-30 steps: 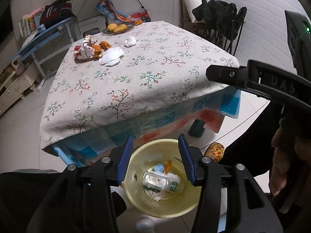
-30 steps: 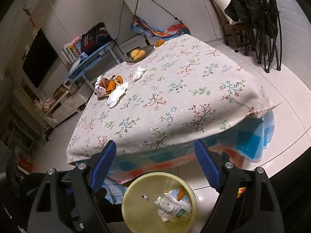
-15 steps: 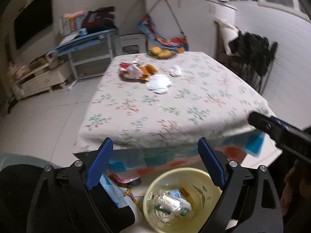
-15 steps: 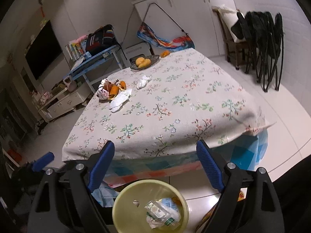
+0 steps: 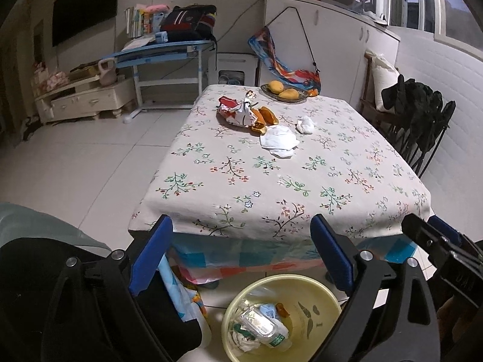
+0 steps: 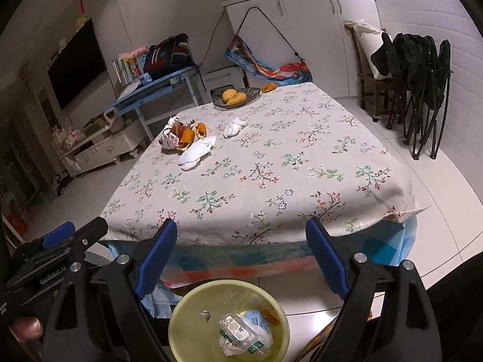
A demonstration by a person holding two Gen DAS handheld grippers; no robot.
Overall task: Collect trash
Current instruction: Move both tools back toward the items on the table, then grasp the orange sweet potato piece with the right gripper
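Note:
A yellow bin (image 5: pixel 320 298) (image 6: pixel 193 307) stands on the floor before the table and holds a plastic bottle (image 5: pixel 259 327) (image 6: pixel 238 330) and scraps. On the floral tablecloth (image 5: pixel 271 175) (image 6: pixel 271 175) lie a red-white wrapper (image 5: pixel 234 113) (image 6: pixel 170 137), orange peels (image 5: pixel 265 117) (image 6: pixel 190 134), a flat white tissue (image 5: pixel 279 141) (image 6: pixel 197 152) and a crumpled tissue (image 5: pixel 305 125) (image 6: pixel 234 126). My left gripper (image 5: pixel 241 253) and right gripper (image 6: pixel 241 255) are both open and empty, held above the bin at the table's near edge.
A dish of mangoes (image 5: pixel 282 90) (image 6: pixel 234 96) sits at the table's far end. A blue desk (image 5: pixel 163 51) and low cabinet (image 5: pixel 87 102) stand at the left, folded black chairs (image 5: pixel 419 120) (image 6: pixel 419 90) at the right, a white cupboard (image 6: pixel 302 30) behind.
My left gripper has opened wide and both grippers have lifted and tilted up, so the table top fills more of each view. The bottle stays in the bin.

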